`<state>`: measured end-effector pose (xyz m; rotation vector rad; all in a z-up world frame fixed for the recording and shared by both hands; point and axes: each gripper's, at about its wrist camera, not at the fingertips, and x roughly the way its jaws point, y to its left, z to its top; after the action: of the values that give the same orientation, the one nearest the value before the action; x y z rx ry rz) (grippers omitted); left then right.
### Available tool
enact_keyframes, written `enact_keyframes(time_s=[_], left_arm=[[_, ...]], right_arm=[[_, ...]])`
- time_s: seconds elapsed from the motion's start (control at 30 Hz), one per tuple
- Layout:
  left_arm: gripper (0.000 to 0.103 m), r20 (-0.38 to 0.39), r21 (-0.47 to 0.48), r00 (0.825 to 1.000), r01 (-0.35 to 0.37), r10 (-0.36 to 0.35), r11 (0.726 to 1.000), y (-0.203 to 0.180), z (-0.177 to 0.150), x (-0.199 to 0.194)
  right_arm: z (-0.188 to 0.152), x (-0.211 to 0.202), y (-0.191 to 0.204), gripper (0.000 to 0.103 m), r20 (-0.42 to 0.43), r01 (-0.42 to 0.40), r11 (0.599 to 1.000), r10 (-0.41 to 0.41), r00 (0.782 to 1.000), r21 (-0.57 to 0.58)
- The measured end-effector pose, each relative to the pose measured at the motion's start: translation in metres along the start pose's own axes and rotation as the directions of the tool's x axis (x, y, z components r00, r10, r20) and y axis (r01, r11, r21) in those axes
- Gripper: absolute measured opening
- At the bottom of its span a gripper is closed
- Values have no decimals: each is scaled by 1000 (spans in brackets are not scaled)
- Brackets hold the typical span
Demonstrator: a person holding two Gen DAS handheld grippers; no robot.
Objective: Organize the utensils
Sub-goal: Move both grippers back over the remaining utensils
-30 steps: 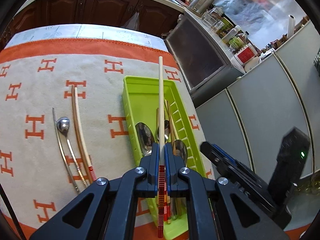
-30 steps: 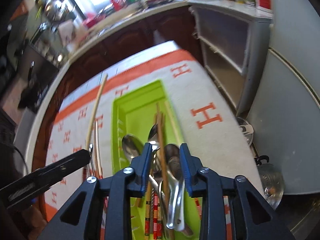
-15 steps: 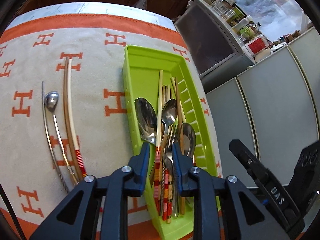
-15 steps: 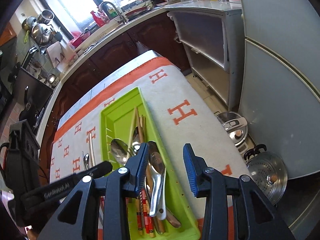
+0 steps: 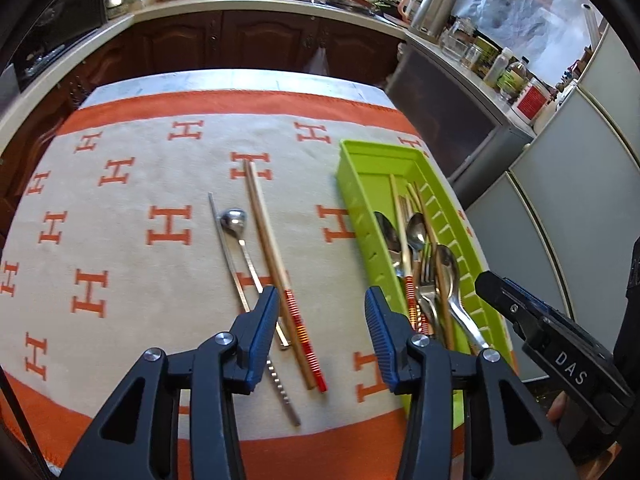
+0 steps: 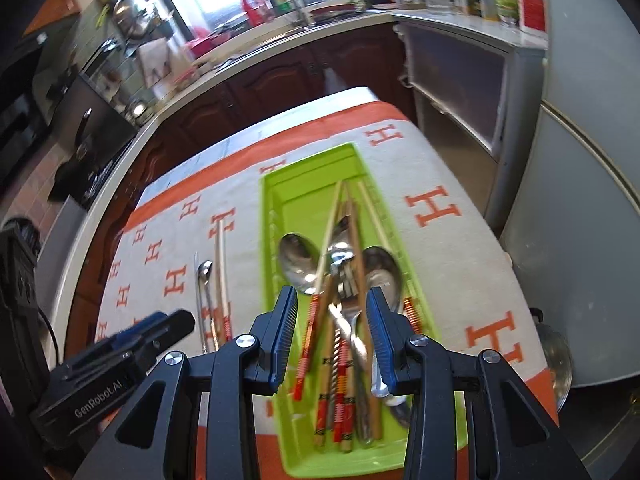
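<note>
A lime-green tray (image 5: 360, 168) at the cloth's right holds spoons, a fork (image 5: 426, 276) and several red-banded chopsticks. To its left on the cloth lie a wooden chopstick pair (image 5: 268, 240), a long-handled metal spoon (image 5: 234, 220) and a thin metal chopstick (image 5: 226, 248). My left gripper (image 5: 320, 308) hovers over the pair's red-banded ends, its jaws opening, pressing nothing. In the right wrist view the tray (image 6: 310, 160) sits under my right gripper (image 6: 332, 308), which is open above the piled handles. The left gripper (image 6: 160, 328) shows at lower left, and the right gripper (image 5: 516, 312) at the left view's right edge.
A cream cloth (image 5: 120, 240) with orange H marks and an orange border covers the table. Dark wooden cabinets (image 5: 260, 44) stand beyond the far edge. A grey cabinet and fridge doors (image 6: 580, 200) stand close to the right edge. A steel pot (image 6: 556, 364) sits on the floor there.
The left gripper let its wooden chopstick go into the tray, opened wider, and shifted left over the loose chopsticks on the cloth. The right gripper stayed open above the tray.
</note>
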<state>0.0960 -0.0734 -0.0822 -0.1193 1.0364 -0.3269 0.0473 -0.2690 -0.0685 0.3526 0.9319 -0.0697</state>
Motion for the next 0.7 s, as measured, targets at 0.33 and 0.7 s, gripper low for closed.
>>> enact_keyframes(time_s=[0.33, 0.7], left_arm=[[67, 62, -15, 995, -81, 82, 997, 34, -12, -21], [73, 27, -69, 993, -112, 114, 991, 74, -18, -11]], right_arm=[[-14, -12, 48, 37, -10, -14, 997, 14, 1000, -79], [-10, 13, 86, 37, -150, -82, 980, 55, 987, -184]])
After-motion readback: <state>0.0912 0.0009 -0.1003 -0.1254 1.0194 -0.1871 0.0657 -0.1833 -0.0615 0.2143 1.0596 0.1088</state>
